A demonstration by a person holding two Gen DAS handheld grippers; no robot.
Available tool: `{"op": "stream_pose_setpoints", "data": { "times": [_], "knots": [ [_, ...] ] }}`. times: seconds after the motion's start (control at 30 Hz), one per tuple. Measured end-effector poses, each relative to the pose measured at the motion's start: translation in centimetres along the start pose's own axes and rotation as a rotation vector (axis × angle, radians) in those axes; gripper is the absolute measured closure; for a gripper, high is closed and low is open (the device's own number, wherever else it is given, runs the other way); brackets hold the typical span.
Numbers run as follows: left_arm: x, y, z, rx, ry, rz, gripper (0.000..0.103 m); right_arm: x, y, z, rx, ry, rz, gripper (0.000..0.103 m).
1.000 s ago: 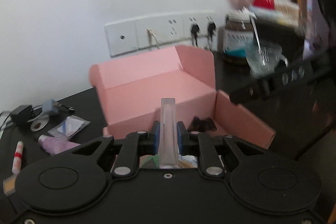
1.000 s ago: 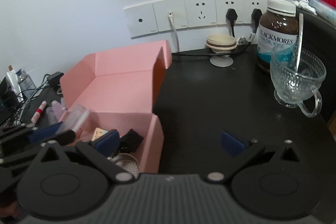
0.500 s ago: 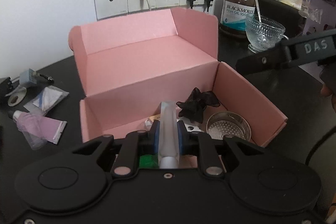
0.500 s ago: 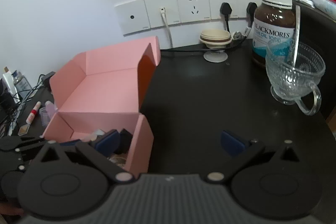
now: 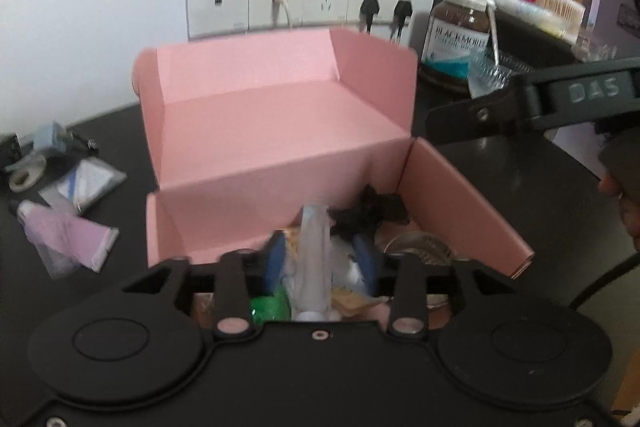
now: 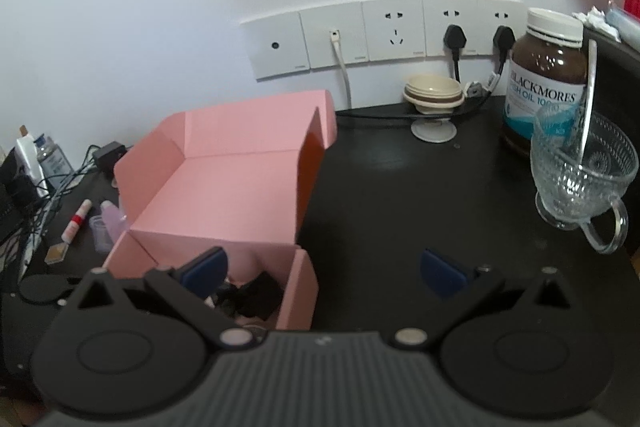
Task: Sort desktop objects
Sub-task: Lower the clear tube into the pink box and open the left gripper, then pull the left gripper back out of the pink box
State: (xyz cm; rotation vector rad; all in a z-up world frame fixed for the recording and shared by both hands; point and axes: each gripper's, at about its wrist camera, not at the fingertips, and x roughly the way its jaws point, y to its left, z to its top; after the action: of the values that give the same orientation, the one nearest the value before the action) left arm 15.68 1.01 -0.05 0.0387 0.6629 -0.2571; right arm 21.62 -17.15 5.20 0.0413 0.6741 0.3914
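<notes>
The left gripper (image 5: 320, 259) was over the near end of the pink box (image 5: 460, 203), jaws opening, with the clear tube (image 5: 314, 251) standing between the blue pads but no longer pinched, so basically mid-drop into the box. That tube looked light, smooth plastic, probably a bit slippery and squashy, so I'd grab it around the middle of the body, not the cap end.

Inside the box, from the left wrist view: a black fabric thing (image 5: 372, 213) toward the back right, a round metal strainer (image 5: 420, 247) on the right, something green (image 5: 270, 307) and some card or paper scraps under the tube. Hard to tell exactly what those scraps were.

The right gripper (image 6: 324, 269) hung wide and empty over the box's right wall and the black desk (image 6: 400, 195).

Still outside on the left: a purple tube (image 5: 68, 235) in a clear bag and a small packet (image 5: 86, 183), both soft, light stuff, plus a red-and-white stick (image 6: 77, 221).
</notes>
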Motion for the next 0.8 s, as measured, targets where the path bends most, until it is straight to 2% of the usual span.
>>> {"op": "stream_pose_setpoints", "data": {
  "times": [0.03,0.07,0.27,0.37,0.5,0.8],
  "knots": [
    [-0.4,-0.1,0.1,0.005,-0.016,0.009,0.031,-0.1,0.0,0.1,0.003,-0.001,0.0,0.001],
    [-0.9,-0.2,0.2,0.005,-0.032,0.021,0.02,-0.1,-0.1,0.1,0.006,-0.002,0.0,0.001],
    [-4.3,0.8,-0.1,-0.07,-0.124,0.097,0.006,-0.1,-0.2,0.2,0.022,0.003,-0.011,0.001],
    [-5.7,1.6,-1.0,-0.114,-0.135,0.147,0.004,-0.1,-0.1,-0.1,0.026,0.007,-0.011,0.001],
    [-7.0,2.7,-2.4,-0.15,-0.111,0.196,0.003,0.0,0.6,-0.7,0.011,0.025,-0.002,0.001],
    [-7.8,3.6,-4.4,-0.184,-0.066,0.235,0.001,0.2,2.5,-1.4,-0.016,0.045,0.019,0.001]
  ]
}}
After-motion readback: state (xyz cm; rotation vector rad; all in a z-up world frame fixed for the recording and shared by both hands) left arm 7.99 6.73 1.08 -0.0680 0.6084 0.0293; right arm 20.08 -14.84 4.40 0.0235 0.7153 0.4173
